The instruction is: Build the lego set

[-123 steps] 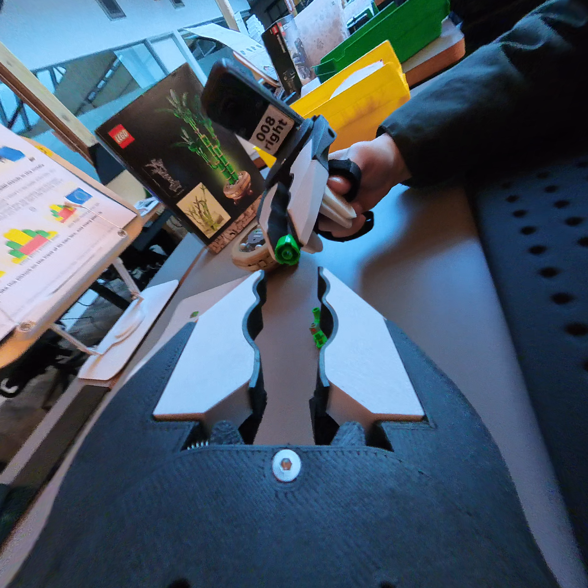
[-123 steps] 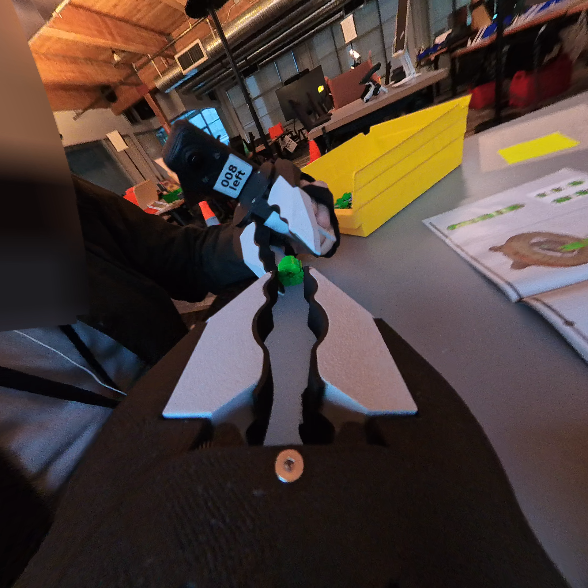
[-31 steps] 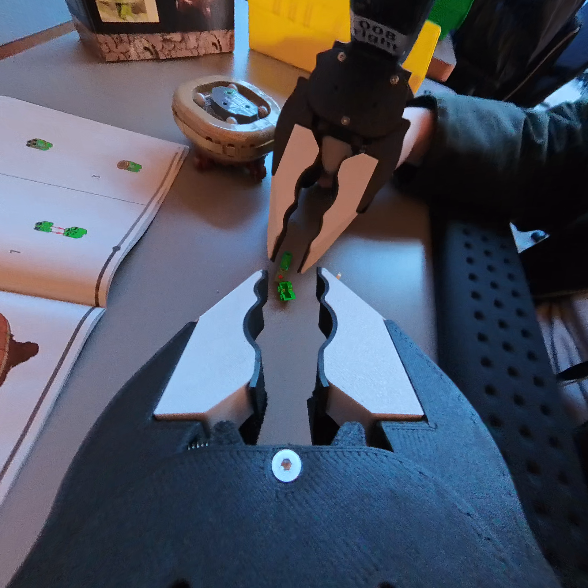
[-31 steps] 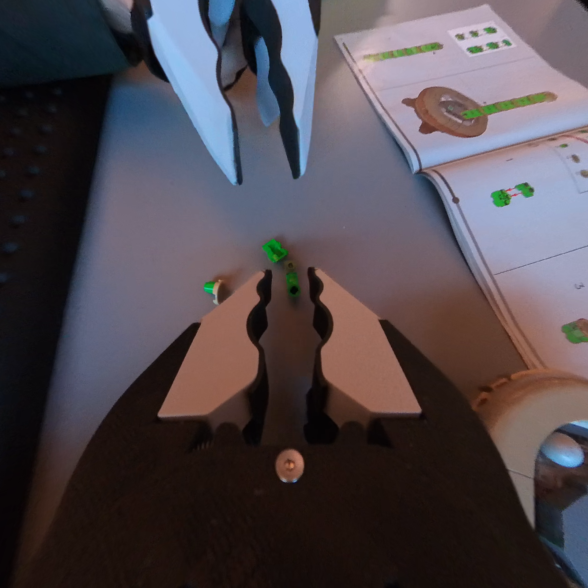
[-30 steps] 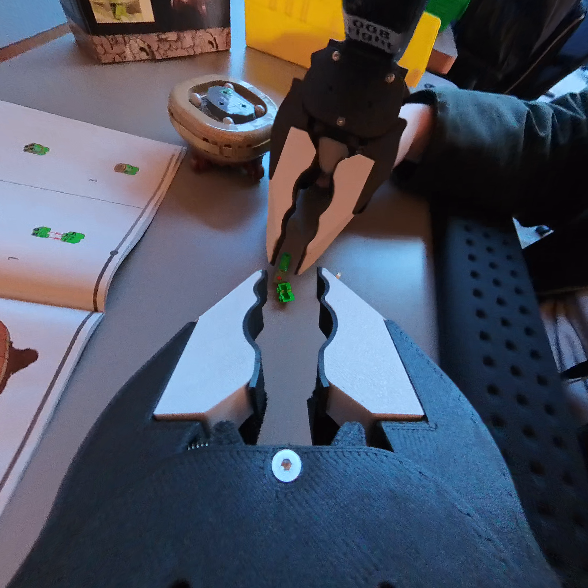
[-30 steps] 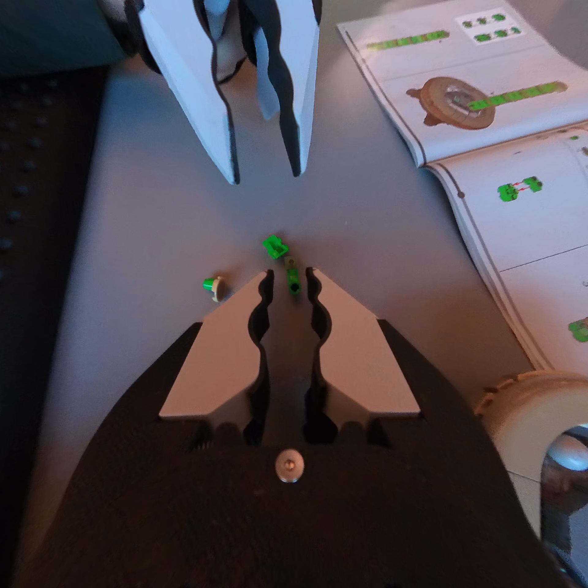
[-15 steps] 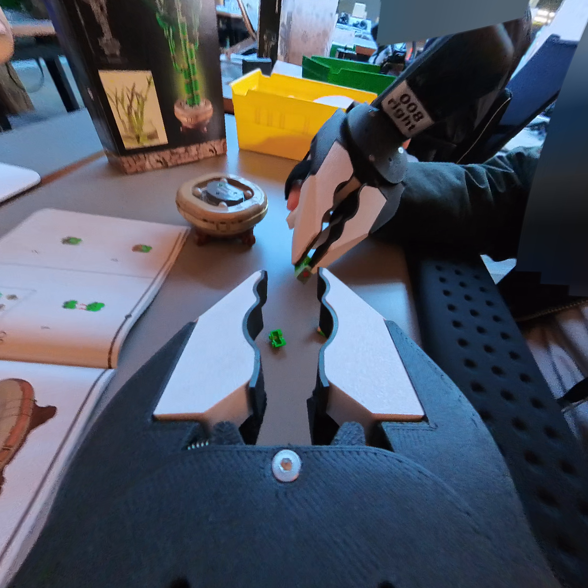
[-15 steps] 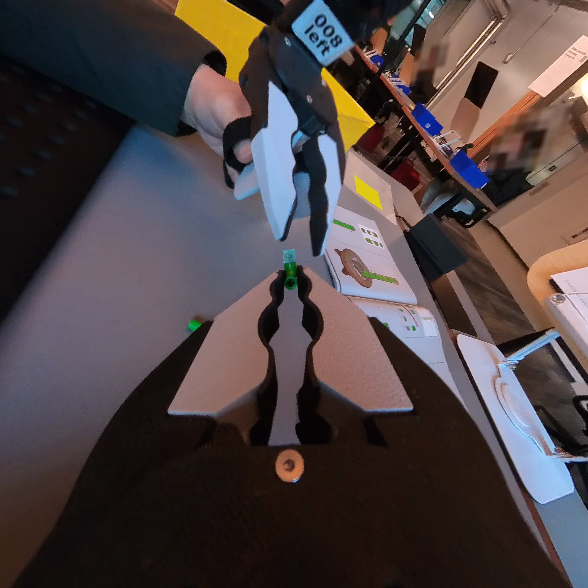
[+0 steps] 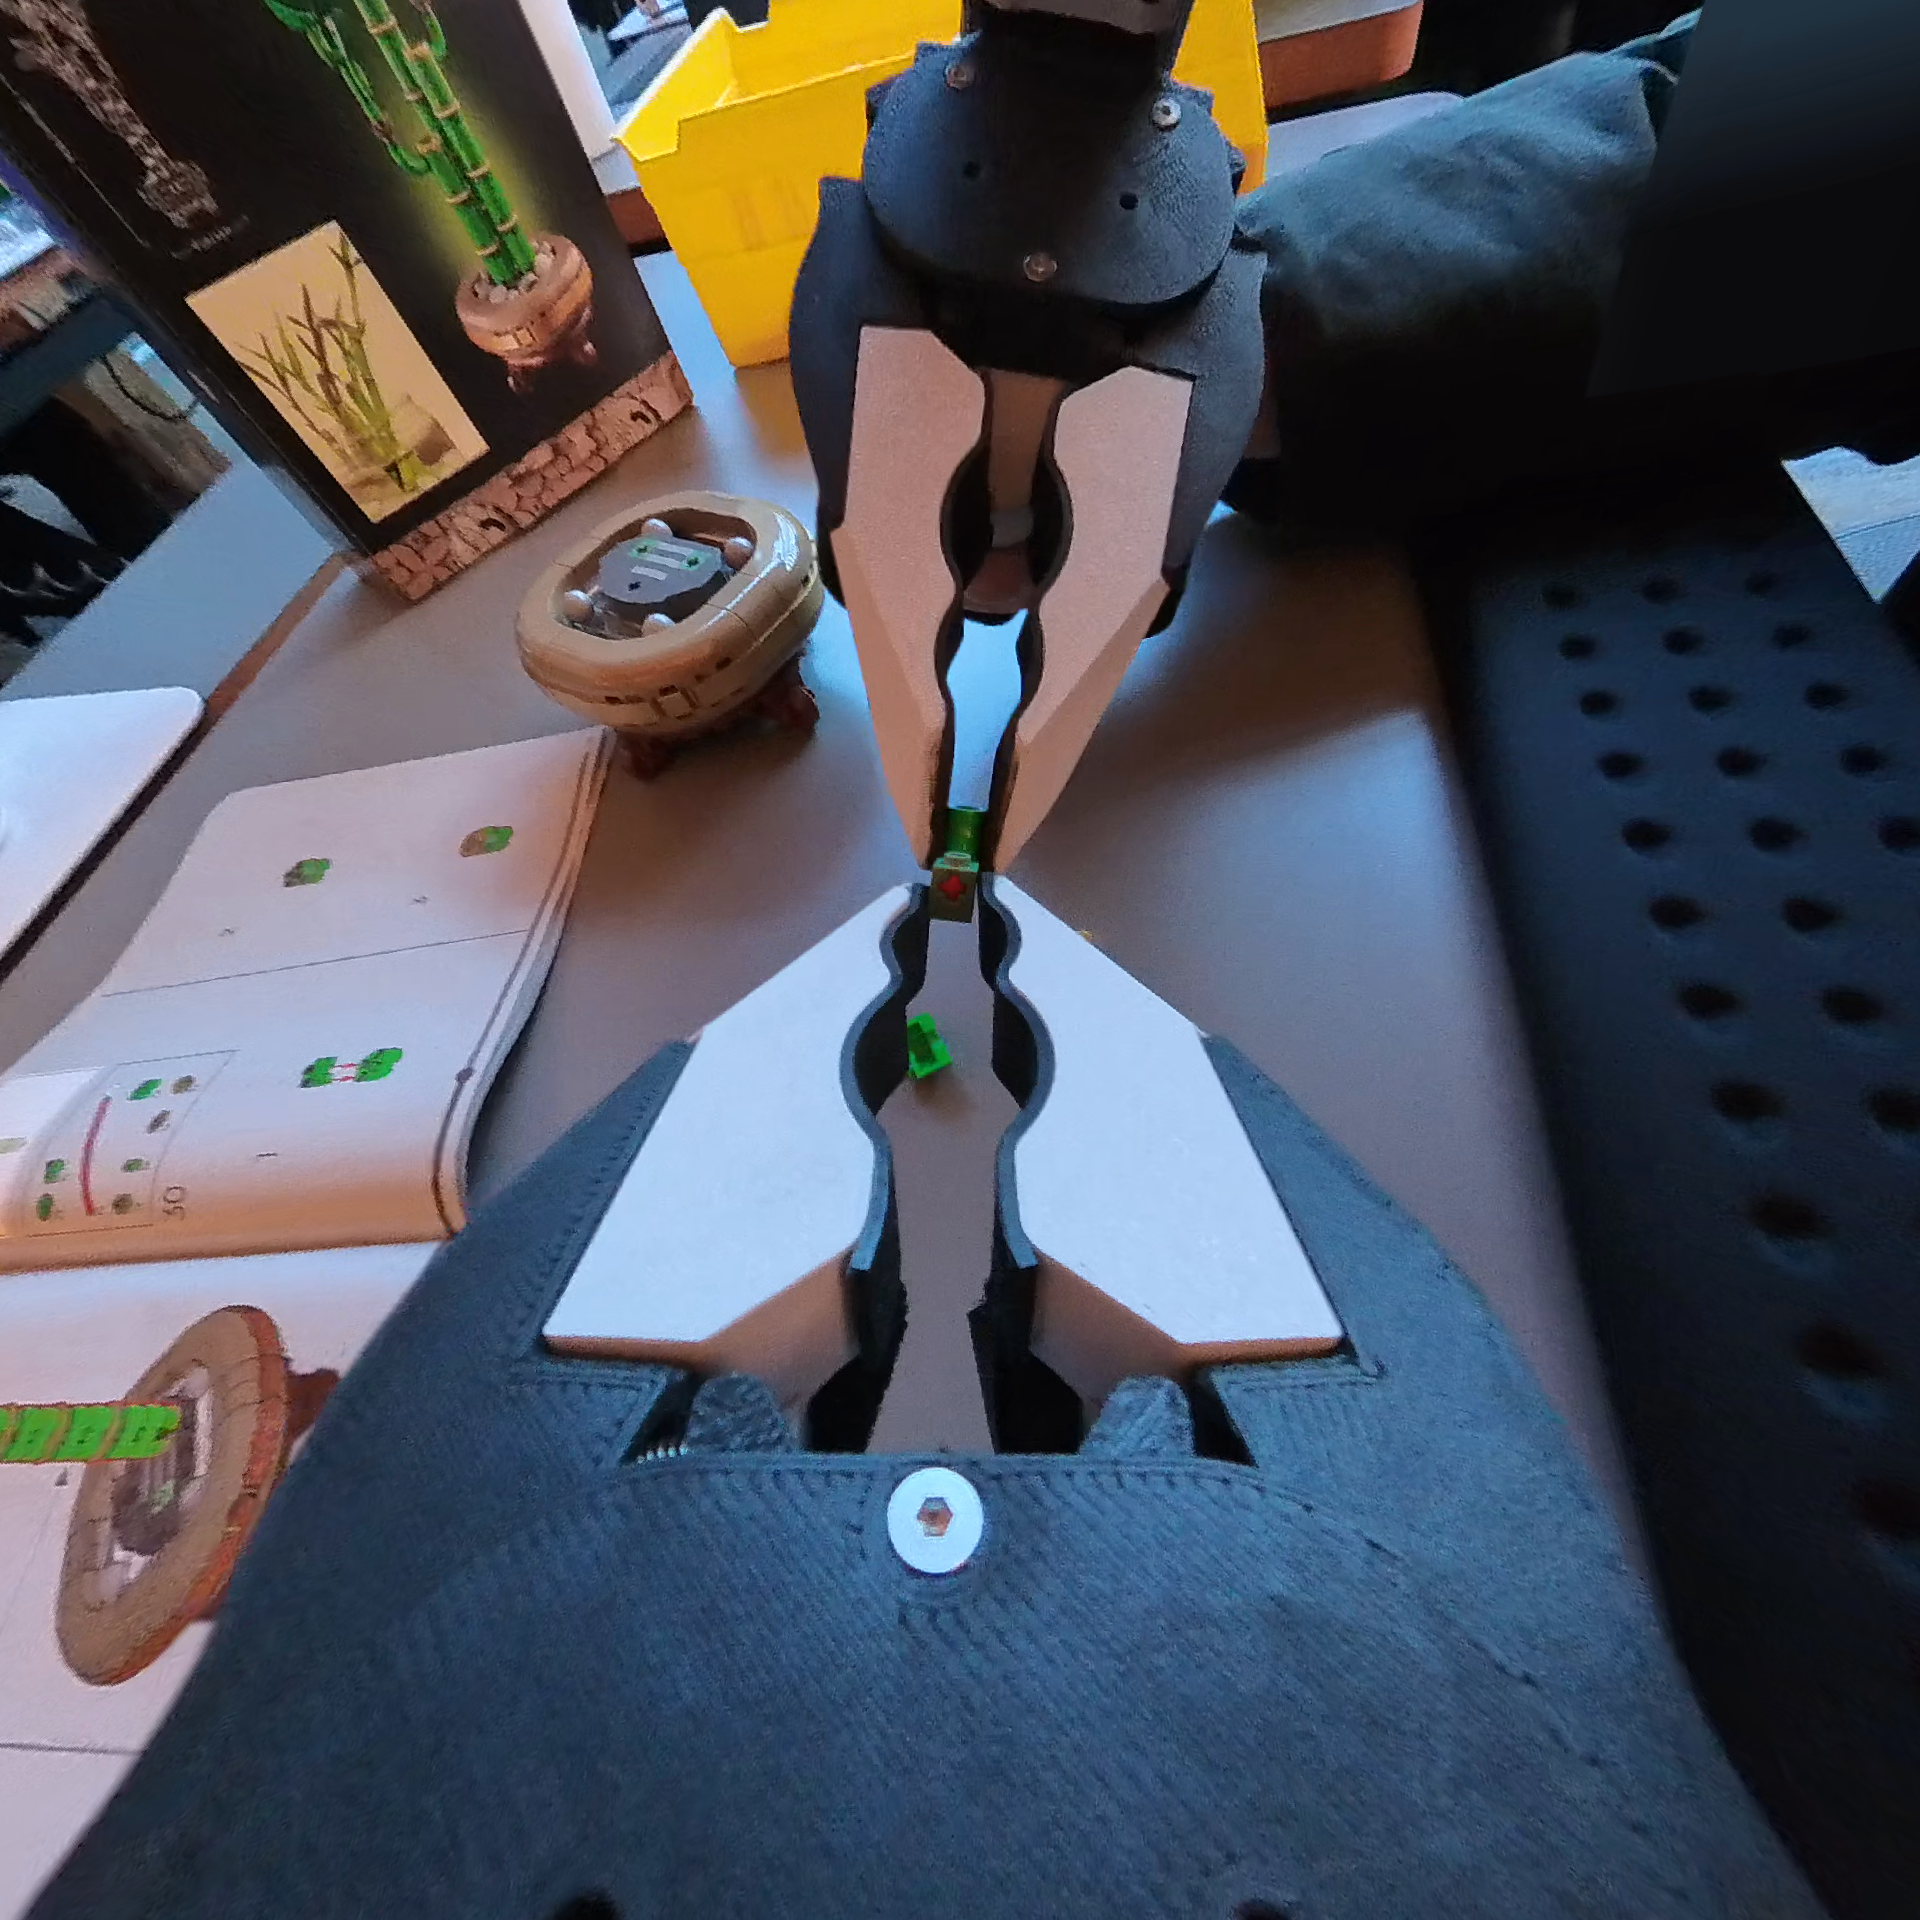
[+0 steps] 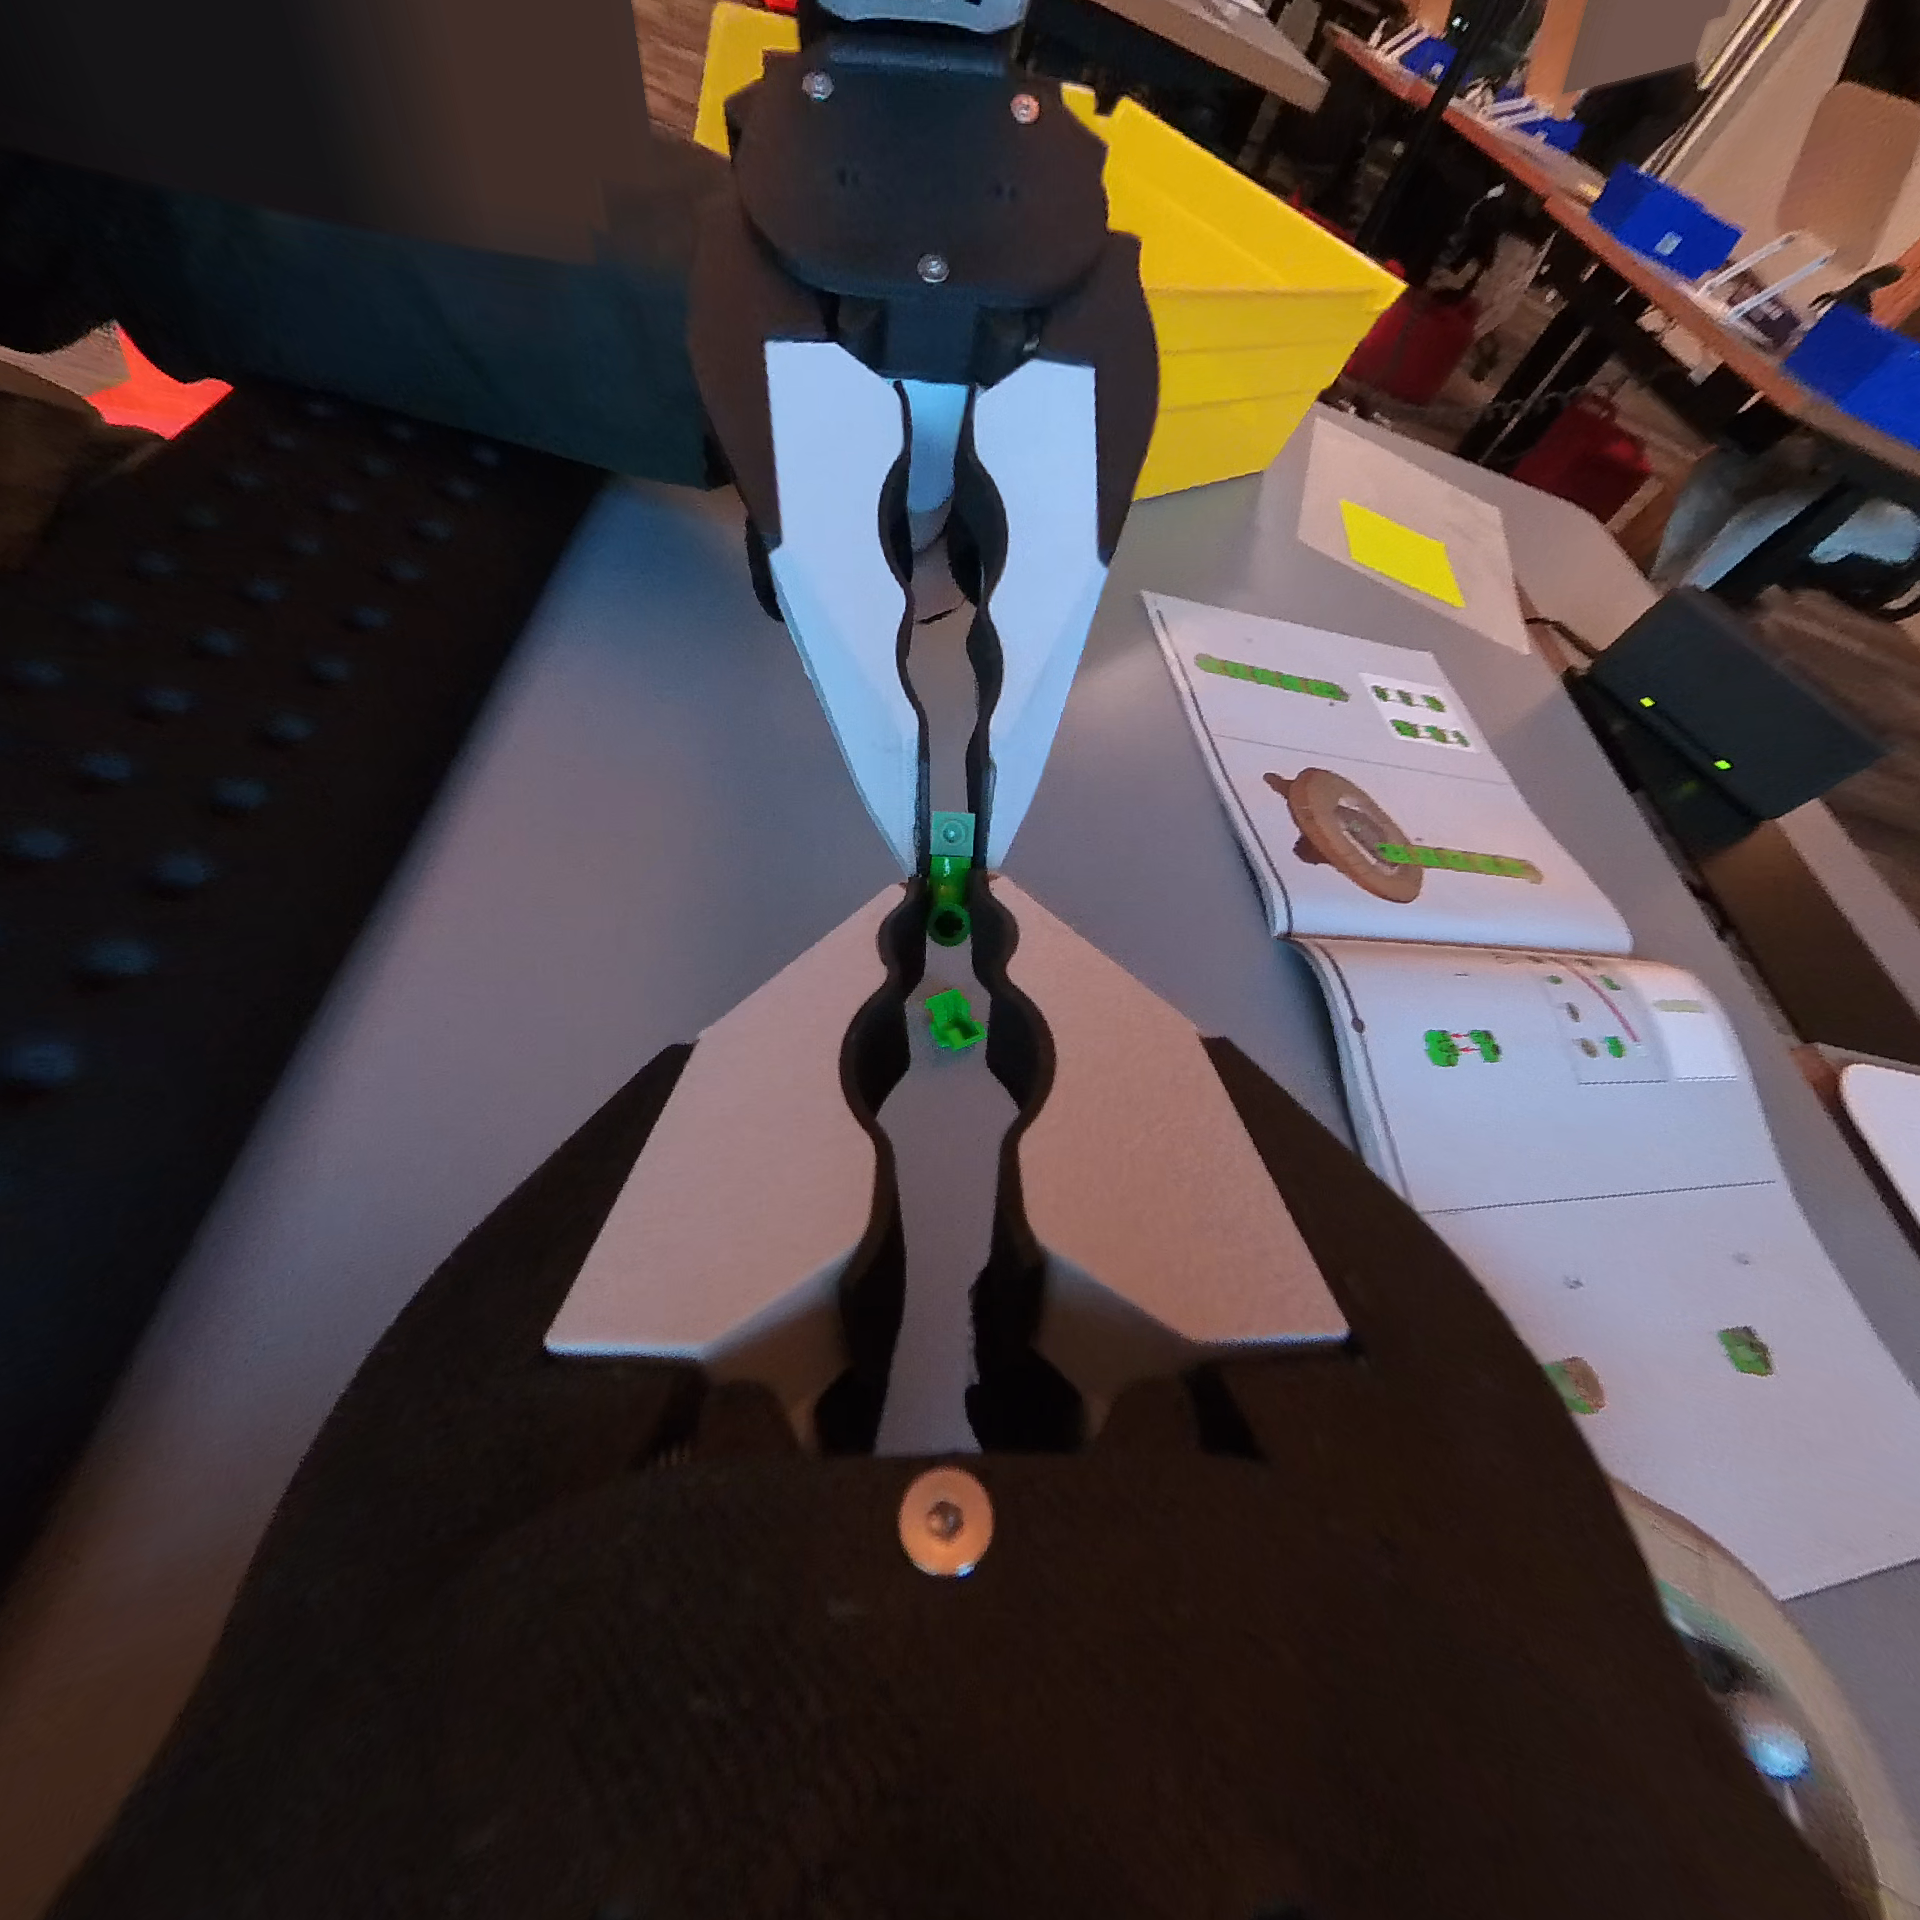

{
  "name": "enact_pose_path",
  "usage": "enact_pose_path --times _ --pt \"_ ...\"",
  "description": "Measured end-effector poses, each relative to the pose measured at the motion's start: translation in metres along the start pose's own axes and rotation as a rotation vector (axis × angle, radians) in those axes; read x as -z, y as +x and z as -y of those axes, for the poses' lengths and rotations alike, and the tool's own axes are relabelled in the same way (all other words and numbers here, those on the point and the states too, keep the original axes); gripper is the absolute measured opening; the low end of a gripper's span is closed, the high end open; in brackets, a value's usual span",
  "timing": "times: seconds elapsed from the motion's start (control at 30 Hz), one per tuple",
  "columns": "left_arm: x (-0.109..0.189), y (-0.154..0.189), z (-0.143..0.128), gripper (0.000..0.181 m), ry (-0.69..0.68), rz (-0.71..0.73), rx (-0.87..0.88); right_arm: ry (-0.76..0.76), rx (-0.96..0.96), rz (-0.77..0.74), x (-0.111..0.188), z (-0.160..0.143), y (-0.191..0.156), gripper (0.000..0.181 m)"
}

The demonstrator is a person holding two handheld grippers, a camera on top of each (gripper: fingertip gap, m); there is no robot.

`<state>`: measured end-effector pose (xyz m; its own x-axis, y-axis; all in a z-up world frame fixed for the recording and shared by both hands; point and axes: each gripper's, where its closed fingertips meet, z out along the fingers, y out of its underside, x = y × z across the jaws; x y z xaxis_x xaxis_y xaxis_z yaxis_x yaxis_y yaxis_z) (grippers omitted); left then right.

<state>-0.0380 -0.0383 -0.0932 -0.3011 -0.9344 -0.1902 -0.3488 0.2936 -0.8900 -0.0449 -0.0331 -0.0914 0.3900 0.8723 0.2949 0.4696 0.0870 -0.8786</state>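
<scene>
Meeting point: two grippers are held tip to tip above the grey table (image 9: 1247,831), each seen head-on by the other's camera.
Left gripper (image 9: 953,896): fingers are drawn nearly together at the tips, pinching a small olive-green block (image 9: 953,891) with a red cross-shaped hole on its near face.
Right gripper (image 10: 948,902): fingers are likewise narrowed to a slim gap, clamped on a bright green peg (image 10: 947,906) with a round hollow end.
Joint: peg and block are touching end to end between the two sets of tips; whether they are fully pushed together cannot be told.
Loose piece: a bright green brick (image 9: 928,1045) is lying on the table below the grippers.
Pot base: a round tan base (image 9: 670,613) on dark red feet is standing left of the right gripper in the left wrist view.
Booklet: an open instruction booklet (image 9: 343,997) is lying beside the base.
Background: a dark set box (image 9: 312,260) stands upright and a yellow bin (image 10: 1226,312) sits behind.
</scene>
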Motion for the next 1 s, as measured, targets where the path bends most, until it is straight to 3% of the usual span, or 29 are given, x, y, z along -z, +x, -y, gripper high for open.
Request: enact_pose_path --times 0.43,0.87,0.97,1.0 --pt "0.002 0.005 0.006 0.010 0.056 -0.072 0.090 0.007 -0.083 0.053 0.002 0.003 -0.002 0.006" --pt "0.001 0.007 0.006 0.007 0.012 -0.041 -0.019 -0.022 -0.137 0.093 0.004 -0.001 -0.006 0.006" --pt "0.013 -0.007 0.010 0.007 0.051 0.034 -0.021 -0.164 -0.123 0.062 0.011 -0.028 -0.001 0.006" --pt "0.023 -0.012 0.018 0.007 0.104 0.045 -0.002 -0.144 -0.134 0.053 0.015 -0.029 0.001 0.006"
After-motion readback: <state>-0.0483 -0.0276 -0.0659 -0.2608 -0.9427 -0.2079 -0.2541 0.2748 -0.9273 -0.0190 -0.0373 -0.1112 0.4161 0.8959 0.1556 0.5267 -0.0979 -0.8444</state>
